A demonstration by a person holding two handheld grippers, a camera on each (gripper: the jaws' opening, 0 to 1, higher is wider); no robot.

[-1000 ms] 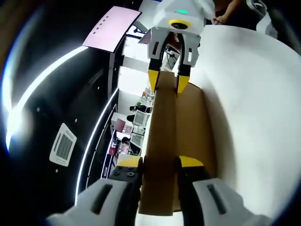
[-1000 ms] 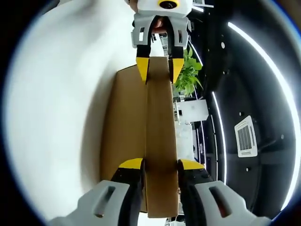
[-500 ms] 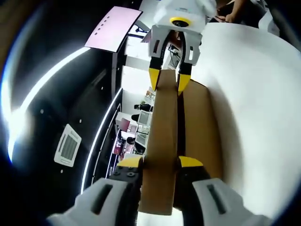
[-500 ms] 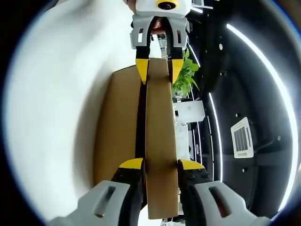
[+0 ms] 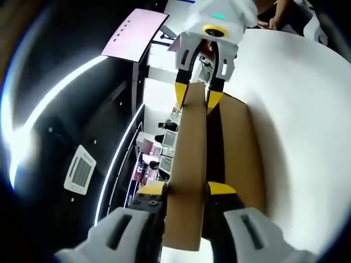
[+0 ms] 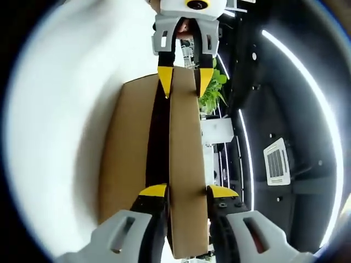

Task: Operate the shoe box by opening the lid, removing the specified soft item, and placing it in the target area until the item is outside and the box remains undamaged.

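The left gripper (image 5: 185, 189) and the right gripper (image 6: 187, 191) each had their jaws closed tight on opposite ends of the lid (image 5: 189, 164), one facing the other along its length. Gripping both ends seemed meant to keep the lid level as it came off, sparing the cardboard. A dark gap showed between the lid and the box (image 6: 125, 148), which sat on the white table (image 6: 60, 109). So I judged the lid partly lifted. I couldn't see the soft item; presumably it lay inside the box.
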